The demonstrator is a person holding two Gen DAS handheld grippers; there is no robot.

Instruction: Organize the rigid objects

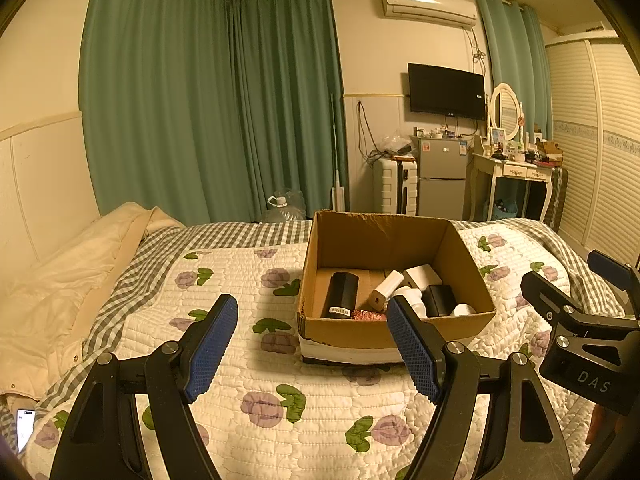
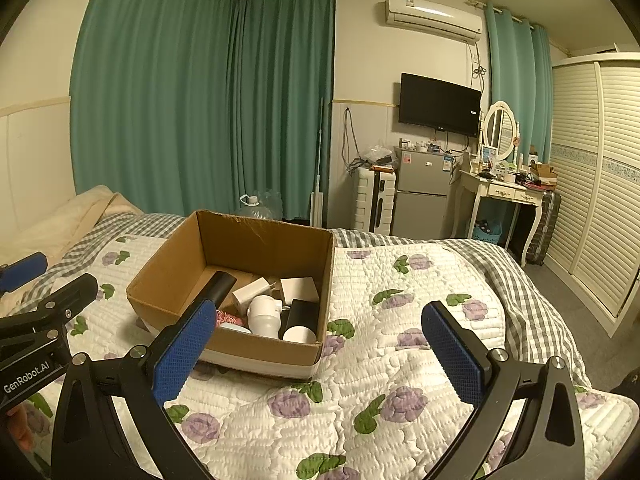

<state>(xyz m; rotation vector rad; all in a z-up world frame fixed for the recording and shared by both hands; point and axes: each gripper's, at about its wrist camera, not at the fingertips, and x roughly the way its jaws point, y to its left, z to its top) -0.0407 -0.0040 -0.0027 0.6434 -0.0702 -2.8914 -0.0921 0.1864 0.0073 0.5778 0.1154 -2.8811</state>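
An open cardboard box (image 1: 384,236) (image 2: 160,276) stands on the floral quilt. In it lie a black cylinder (image 1: 340,294) (image 2: 219,285), a white charger (image 1: 387,286) (image 2: 250,289), a white box (image 1: 422,276) (image 2: 299,288), a black block (image 1: 440,300) (image 2: 302,312), a white bottle (image 2: 264,316) and a white round lid (image 2: 299,335). My left gripper (image 1: 312,344) is open and empty, just in front of the box. My right gripper (image 2: 320,350) is open and empty, near the box's front right corner. Each gripper shows at the edge of the other's view.
The quilt (image 1: 256,360) (image 2: 400,320) covers the bed. A cream duvet (image 1: 60,280) lies bunched at the left. A phone (image 1: 25,428) lies at the left edge. A fridge (image 2: 420,194), suitcase (image 2: 374,200), dressing table (image 2: 504,192) and wardrobe (image 2: 600,180) stand beyond the bed.
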